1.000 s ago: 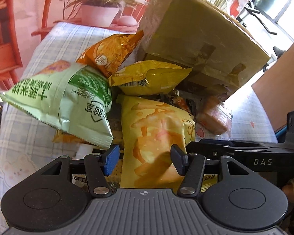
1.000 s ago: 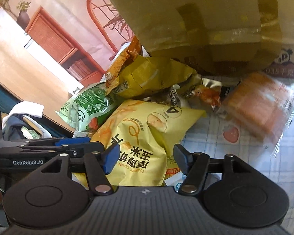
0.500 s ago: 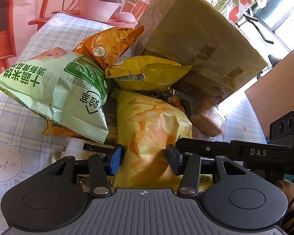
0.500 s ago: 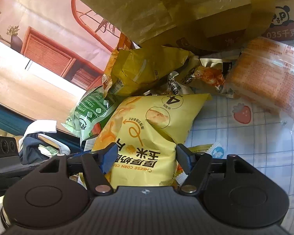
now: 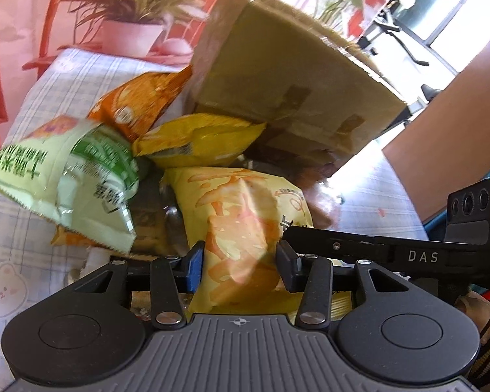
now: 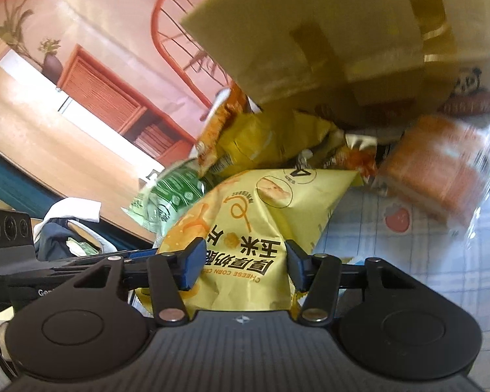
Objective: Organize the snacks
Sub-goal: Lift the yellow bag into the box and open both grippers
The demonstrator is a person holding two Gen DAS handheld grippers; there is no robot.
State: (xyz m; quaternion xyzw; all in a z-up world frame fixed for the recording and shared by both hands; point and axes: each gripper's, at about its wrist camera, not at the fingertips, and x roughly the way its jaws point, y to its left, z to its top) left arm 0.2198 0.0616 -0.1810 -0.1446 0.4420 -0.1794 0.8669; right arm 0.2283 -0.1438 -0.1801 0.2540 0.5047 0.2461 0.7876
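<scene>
A yellow cheese corn snack bag (image 5: 245,215) lies at the front of a pile of snacks, and both grippers have it between their fingers. My left gripper (image 5: 240,266) has its blue pads pressed against the bag's near end. In the right wrist view the same bag (image 6: 245,215) fills the gap of my right gripper (image 6: 243,264), whose jaws are closing with the pads touching its sides. Behind it lie a green bag (image 5: 75,176), an orange bag (image 5: 137,101) and a second yellow bag (image 5: 199,143).
A large tilted cardboard box (image 5: 294,75) looms over the back of the pile. A clear-wrapped orange pack (image 6: 441,170) lies right of the pile on the checked tablecloth (image 6: 424,277). A potted plant (image 5: 130,32) and a red chair (image 6: 186,49) stand behind the table.
Both grippers narrowed around the yellow corn bag, and their pads now touch it. Both views have shifted a little, and the box looks larger in the right wrist view.
</scene>
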